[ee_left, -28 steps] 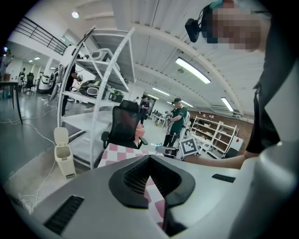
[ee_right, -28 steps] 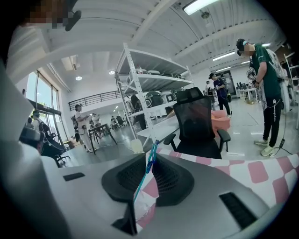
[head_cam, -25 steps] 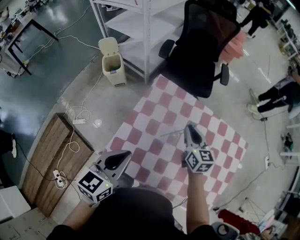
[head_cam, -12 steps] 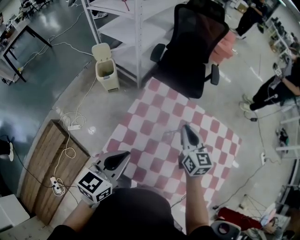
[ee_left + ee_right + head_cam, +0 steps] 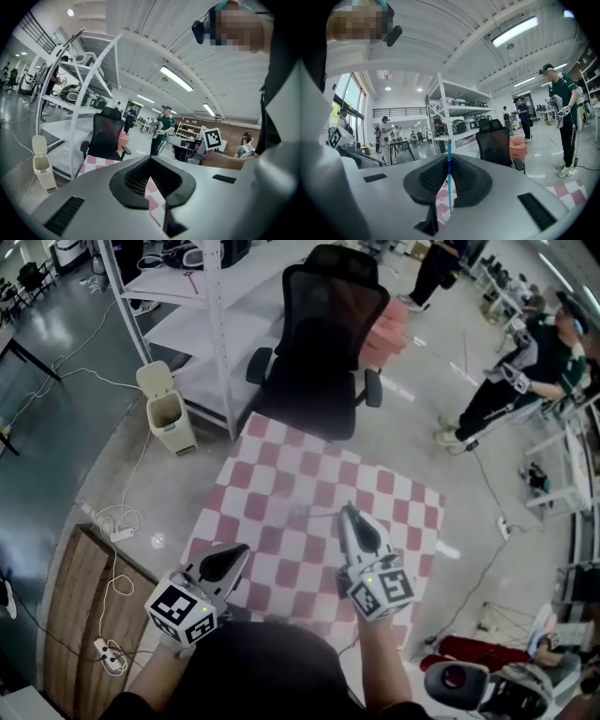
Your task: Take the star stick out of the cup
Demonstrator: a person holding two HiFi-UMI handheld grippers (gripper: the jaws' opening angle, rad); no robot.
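My right gripper (image 5: 345, 510) hovers over the red-and-white checkered table (image 5: 281, 474), shut on the star stick (image 5: 314, 516). The thin stick pokes out leftward from the jaw tips. In the right gripper view the stick (image 5: 449, 183) is a pale blue rod pinched upright between the pads (image 5: 436, 176) of the right gripper (image 5: 449, 158). My left gripper (image 5: 240, 550) hangs lower left over the table's near edge. In its own view the left gripper (image 5: 150, 159) is shut with nothing held. I cannot make out a cup in any view.
A black office chair (image 5: 323, 343) stands at the table's far side, with a white shelf rack (image 5: 187, 306) and a beige bin (image 5: 167, 413) to its left. A wooden board (image 5: 84, 615) lies on the floor at left. A person (image 5: 525, 362) stands far right.
The head view has swung toward the far room. Both grippers keep roughly their places over the table, and the stick still points left from the right gripper.
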